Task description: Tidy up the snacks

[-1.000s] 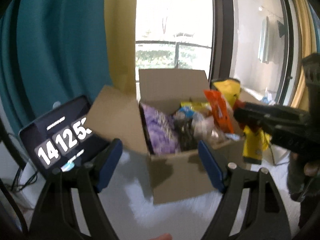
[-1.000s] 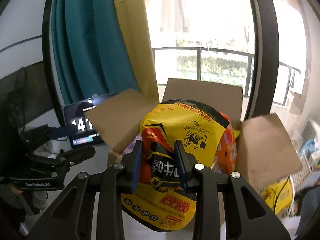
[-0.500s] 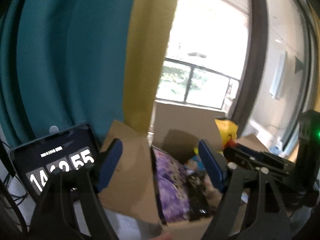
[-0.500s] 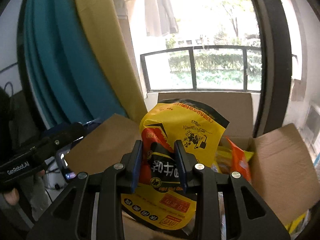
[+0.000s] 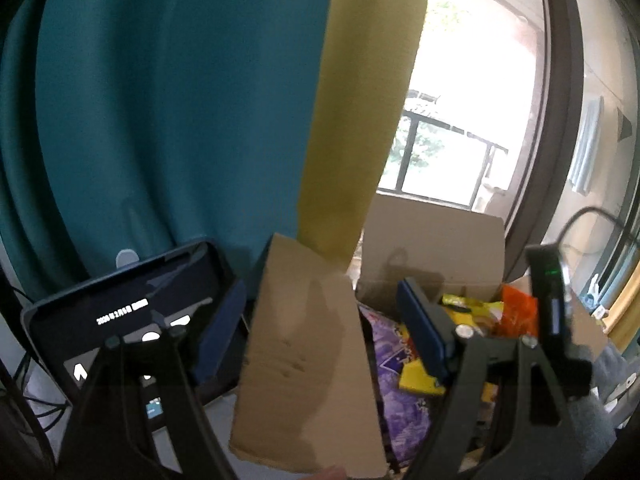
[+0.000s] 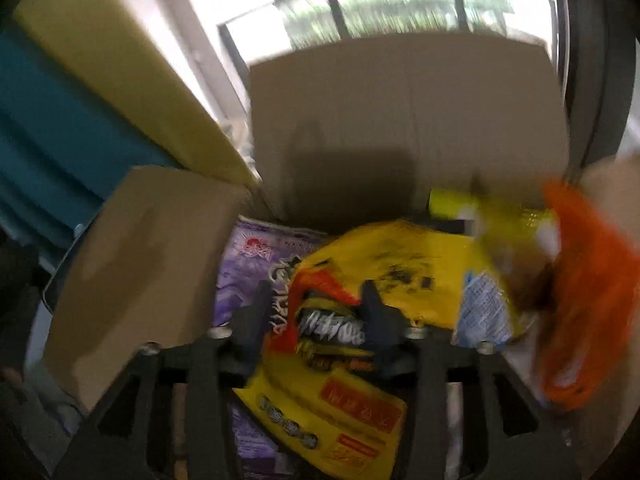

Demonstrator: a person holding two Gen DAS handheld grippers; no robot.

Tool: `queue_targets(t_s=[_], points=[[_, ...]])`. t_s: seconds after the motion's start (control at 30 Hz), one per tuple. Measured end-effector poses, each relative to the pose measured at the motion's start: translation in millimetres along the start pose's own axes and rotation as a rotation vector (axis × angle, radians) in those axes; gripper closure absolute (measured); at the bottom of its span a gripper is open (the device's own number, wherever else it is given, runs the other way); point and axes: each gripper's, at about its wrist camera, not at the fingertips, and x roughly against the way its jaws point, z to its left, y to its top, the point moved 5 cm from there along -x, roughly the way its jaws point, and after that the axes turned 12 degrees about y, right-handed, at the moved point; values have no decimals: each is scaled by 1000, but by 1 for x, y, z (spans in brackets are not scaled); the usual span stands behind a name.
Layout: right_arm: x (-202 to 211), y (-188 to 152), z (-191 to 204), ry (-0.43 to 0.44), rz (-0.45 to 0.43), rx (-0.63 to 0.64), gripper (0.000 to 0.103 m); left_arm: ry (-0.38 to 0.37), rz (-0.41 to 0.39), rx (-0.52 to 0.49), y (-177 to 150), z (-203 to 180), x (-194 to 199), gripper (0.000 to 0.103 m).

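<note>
A: State of right gripper (image 6: pixel 316 312)?

B: Jaws have just been opening. The yellow bag (image 6: pixel 384 276) lies between them, over the open box (image 6: pixel 400 120). The frame is blurred; the pads appear clear of the bag.

A: Bag position?

B: Inside the box, on top of the purple bag (image 6: pixel 248 256). An orange bag (image 6: pixel 584 288) stands at 3 o'clock from it, against the right wall.

A: Left gripper (image 5: pixel 320 332)?

B: Jaws wide apart, nothing held. The box's left flap (image 5: pixel 304 360) stands between the fingers. A tablet (image 5: pixel 120 312) sits at 9 o'clock of the box; teal and yellow curtains (image 5: pixel 180 100) hang behind.
</note>
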Motion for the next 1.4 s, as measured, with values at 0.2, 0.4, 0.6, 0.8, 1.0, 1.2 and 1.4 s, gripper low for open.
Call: queue_targets(t_s=[0.2,0.4,0.6,0.8,1.0,1.2,1.4], points=[[12,-5,2,-12,-34,9,29,-13,9,-31,-5,-8,-5,24],[41,-20,18,-103,-94,154,29,-13,16,-48,-11,-17,0,24],[71,-48,36,-132,-119,208,29,1,33,-52,-20,-24,17,23],[108,-58,41,-153,-162,261,29,14,10,-27,-25,-28,57,12],[139,-76,52,-177,-211,307,29,11,-39,-32,-30,-33,100,12],[175,-95,60,-203,-261,337,29,-3,-87,-63,-41,-42,137,12],[207,-116,69,-238,-314,368,29,11,-146,-93,-53,-47,170,12]])
